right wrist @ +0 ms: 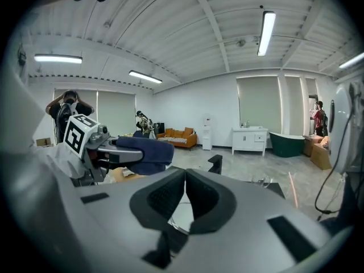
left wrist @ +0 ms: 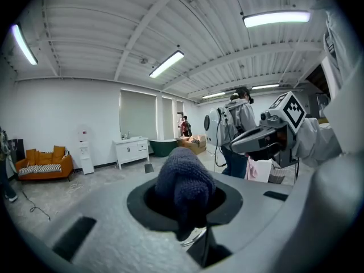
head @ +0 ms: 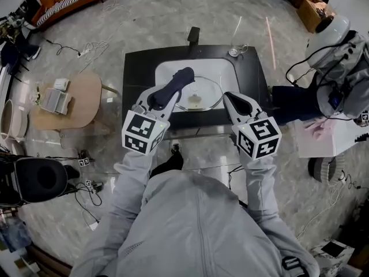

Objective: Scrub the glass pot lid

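Observation:
The glass pot lid [head: 199,94] lies in a white basin [head: 166,71] set in a black table [head: 135,74]. My left gripper [head: 174,87] is shut on a dark blue knitted cloth [head: 177,81], held over the lid's left edge; the cloth [left wrist: 183,178] bulges out between the jaws in the left gripper view. My right gripper [head: 229,99] hovers at the lid's right edge, shut with its pads [right wrist: 200,201] pressed together and nothing between them. In the right gripper view the left gripper [right wrist: 116,152] with the cloth [right wrist: 145,152] shows to the left.
A wine glass [head: 237,44] stands at the table's far right corner and a black object [head: 194,34] at its far edge. A round wooden side table [head: 81,100] with papers is to the left. Another person with gear [head: 340,56] is at the right.

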Motion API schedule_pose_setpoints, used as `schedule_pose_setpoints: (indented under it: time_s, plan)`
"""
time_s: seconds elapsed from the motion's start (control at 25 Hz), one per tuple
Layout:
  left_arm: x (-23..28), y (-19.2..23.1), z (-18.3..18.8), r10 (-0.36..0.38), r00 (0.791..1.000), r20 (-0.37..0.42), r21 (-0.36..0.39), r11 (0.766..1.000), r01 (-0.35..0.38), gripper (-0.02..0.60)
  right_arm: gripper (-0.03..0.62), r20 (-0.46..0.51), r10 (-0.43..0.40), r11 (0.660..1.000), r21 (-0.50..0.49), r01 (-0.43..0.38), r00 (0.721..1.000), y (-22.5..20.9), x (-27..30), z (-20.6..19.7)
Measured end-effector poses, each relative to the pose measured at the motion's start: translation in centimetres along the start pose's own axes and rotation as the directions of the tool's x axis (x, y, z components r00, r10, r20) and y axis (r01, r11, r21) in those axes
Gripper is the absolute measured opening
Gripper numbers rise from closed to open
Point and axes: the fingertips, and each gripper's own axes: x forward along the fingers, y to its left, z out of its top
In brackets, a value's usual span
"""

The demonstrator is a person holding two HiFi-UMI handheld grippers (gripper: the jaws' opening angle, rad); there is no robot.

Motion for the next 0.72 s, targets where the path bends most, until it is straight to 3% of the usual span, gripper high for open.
schedule_pose_setpoints:
  time_s: [0.24,0.72]
  plan:
    - [3.6,3.7,-0.9,-0.040,0.999,-0.032,-0.014,0.999,0.039,0.087,0.031,-0.020,-0.039,0.999,0.022,0.039,0.999,-2.5,4.0,1.1]
    - [8.5,7.5,-5.6,-0.141,0.981,-0.135,-0.051,0.990,0.135,0.087,0.031,-0.127,-0.097,0.988,0.104,0.110,0.987,-5.9,9.7,-1.8]
